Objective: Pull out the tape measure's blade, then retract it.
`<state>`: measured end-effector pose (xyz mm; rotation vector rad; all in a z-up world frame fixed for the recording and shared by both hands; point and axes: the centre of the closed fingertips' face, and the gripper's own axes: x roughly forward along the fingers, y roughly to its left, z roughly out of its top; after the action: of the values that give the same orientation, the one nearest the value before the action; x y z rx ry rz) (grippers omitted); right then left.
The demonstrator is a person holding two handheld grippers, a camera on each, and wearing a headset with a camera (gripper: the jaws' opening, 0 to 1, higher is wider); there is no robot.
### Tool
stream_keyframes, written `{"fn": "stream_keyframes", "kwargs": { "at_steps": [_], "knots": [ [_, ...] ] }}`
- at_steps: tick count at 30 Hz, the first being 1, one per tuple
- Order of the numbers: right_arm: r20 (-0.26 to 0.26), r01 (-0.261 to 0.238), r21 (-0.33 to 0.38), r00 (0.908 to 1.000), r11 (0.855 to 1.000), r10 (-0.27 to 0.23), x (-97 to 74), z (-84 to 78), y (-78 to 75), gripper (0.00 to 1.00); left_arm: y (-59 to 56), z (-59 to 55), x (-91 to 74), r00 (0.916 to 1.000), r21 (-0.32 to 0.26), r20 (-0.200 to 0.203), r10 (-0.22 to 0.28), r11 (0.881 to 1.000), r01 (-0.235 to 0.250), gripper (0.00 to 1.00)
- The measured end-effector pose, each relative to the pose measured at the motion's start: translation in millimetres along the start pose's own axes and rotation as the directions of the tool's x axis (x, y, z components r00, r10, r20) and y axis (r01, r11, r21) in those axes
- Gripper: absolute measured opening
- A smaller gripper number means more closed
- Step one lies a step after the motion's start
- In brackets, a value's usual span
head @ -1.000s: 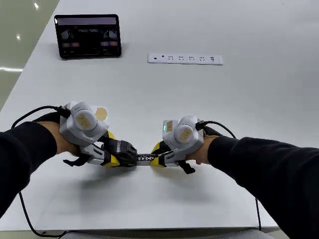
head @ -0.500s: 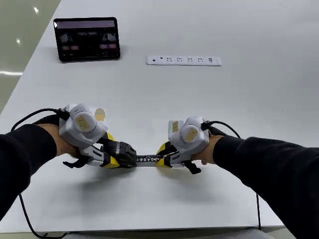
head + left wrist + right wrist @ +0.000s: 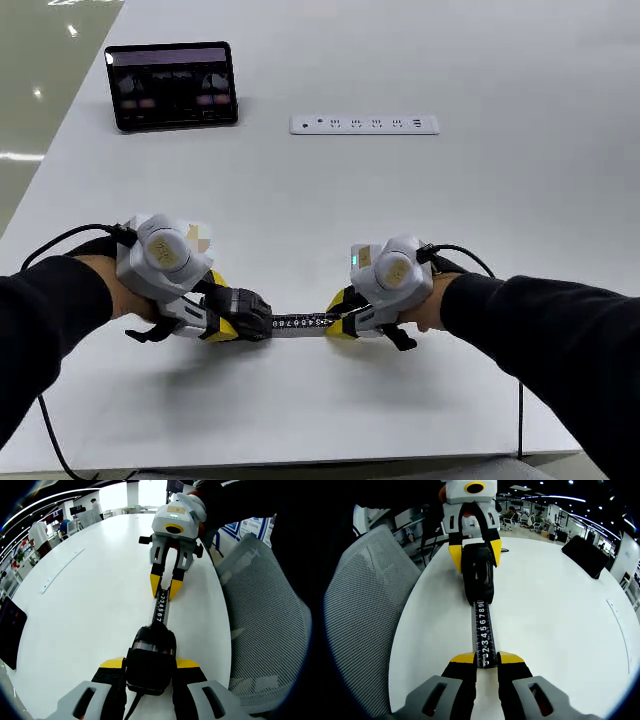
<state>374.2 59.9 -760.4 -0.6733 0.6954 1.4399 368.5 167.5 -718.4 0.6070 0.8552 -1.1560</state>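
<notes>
Over white table (image 3: 400, 200), near its front edge: left gripper (image 3: 150, 663) clamps black plastic tape measure case (image 3: 478, 575); right gripper (image 3: 485, 659) pinches tip of grey numbered blade (image 3: 481, 627), drawn out short, stretched straight between both grippers.

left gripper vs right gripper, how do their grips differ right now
The left gripper clamps the black tape measure case; the right gripper pinches the end of the blade. The left gripper's jaws stand wide apart around it; the right gripper's nearly meet. Both have yellow tips and face each other over the table.
</notes>
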Motion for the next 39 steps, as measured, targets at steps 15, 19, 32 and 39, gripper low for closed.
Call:
{"fn": "stream_keyframes", "kwargs": {
  "at_steps": [15, 19, 32, 39],
  "knots": [
    [-0.010, 0.005, 0.003, 0.9999, 1.000, -0.005, -8.1, -9.0, 1.3, 0.11, -1.8, 1.2, -0.4, 1.0000, 0.008, 0.004, 0.002, 1.000, -0.002, 0.30],
    [-0.011, 0.006, 0.010, 0.9999, 1.000, -0.006, -9.6, -10.5, 1.2, 0.11, -1.8, 1.3, -0.7, 1.0000, 0.001, 0.002, 0.000, 1.000, 0.000, 0.31],
    [-0.018, 0.005, 0.020, 0.9998, 1.000, -0.005, -15.0, -15.2, 2.6, 0.11, -1.4, 1.1, -0.5, 0.9999, 0.007, 0.016, 0.004, 1.000, -0.004, 0.30],
    [-0.035, 0.009, 0.024, 0.9993, 1.000, -0.009, -21.1, -22.0, 1.1, 0.11, -1.4, 1.0, -0.4, 0.9999, 0.000, 0.016, 0.006, 1.000, -0.006, 0.31]
  ]
}}
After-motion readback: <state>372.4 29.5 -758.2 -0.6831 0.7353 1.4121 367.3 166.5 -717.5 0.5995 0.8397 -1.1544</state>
